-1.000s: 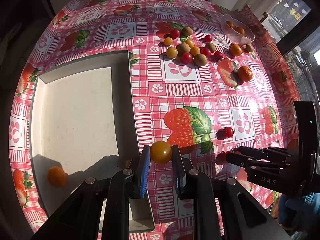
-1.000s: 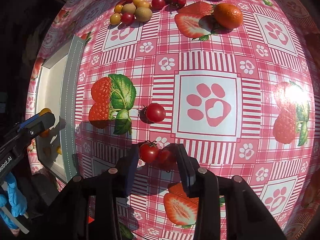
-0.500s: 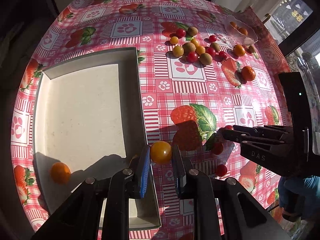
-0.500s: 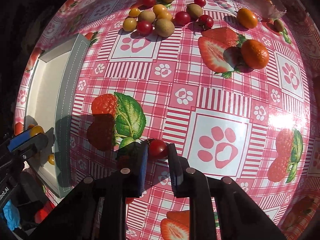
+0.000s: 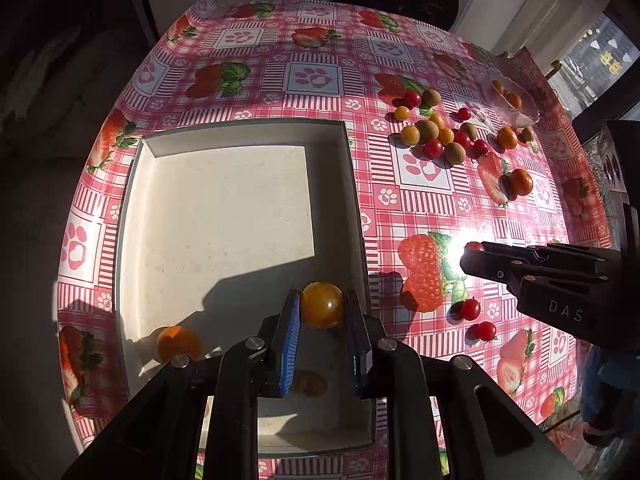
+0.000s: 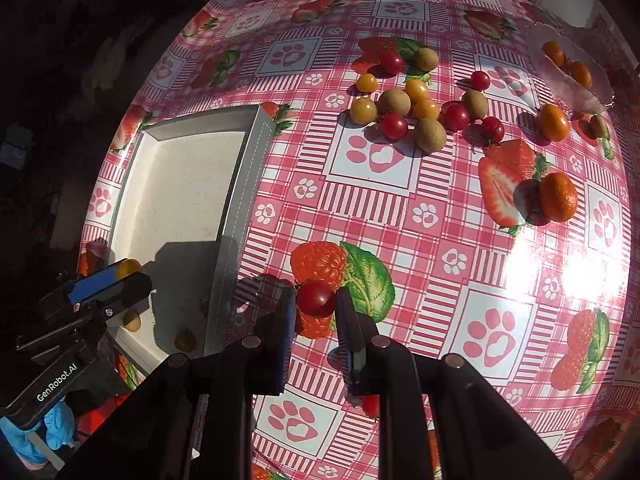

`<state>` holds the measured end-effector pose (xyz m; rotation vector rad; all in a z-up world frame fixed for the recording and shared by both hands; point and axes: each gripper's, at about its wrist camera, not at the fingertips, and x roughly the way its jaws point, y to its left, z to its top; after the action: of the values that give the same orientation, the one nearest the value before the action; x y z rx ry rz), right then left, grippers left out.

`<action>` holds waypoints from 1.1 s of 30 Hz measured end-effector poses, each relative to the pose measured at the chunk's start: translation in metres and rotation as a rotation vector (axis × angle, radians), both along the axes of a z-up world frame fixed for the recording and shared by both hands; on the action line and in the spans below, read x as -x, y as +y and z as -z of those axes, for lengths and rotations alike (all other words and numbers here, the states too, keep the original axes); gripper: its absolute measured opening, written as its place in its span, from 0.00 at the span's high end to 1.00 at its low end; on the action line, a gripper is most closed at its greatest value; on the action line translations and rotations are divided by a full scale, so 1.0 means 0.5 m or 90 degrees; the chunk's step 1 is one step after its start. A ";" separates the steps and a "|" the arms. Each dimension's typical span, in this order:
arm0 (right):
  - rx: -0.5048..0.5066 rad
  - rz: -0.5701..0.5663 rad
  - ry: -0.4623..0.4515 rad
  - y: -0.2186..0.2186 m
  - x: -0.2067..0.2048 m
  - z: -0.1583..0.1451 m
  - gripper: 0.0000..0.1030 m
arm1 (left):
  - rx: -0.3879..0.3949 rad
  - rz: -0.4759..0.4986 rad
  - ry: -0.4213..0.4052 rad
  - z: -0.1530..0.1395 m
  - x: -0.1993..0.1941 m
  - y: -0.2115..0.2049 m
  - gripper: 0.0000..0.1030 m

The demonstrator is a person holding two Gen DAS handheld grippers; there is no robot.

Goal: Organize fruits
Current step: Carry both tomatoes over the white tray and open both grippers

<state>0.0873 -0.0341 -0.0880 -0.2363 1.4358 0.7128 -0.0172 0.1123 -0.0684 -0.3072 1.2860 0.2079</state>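
Above tray (image 5: pixel 132 216) — left claw (image 5: pixel 322 312) level, pinching yellow tomato (image 5: pixel 322 305).

Both tools are matte black, with angular plastic linkages and two flat parallel fingers. The left gripper (image 5: pixel 322 344) carries a ribbed bright-blue pad on the inner face of its left finger (image 5: pixel 289 344); the opposite pad is darker and in shadow. Round silver screw heads sit behind the fingers, one at the base of each and one further out on each link. The right gripper (image 6: pixel 316 338) has the same build, with four silver pivot screws and a ridged blue-edged pad. From the other camera its side reads "DAS" in pale letters; the left tool's side reads "GenRobot.AI" in white. Behind that lettering is a light-blue glove (image 6: pixel 56 432).
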 end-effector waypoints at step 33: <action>0.074 -0.104 0.079 0.275 0.089 0.117 0.77 | -0.040 -0.030 0.090 0.125 0.010 0.170 0.59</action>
<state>0.0430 0.1035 -0.1464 -0.4085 1.5919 0.7882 -0.0220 0.1971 -0.1311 -0.2731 1.4102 0.3147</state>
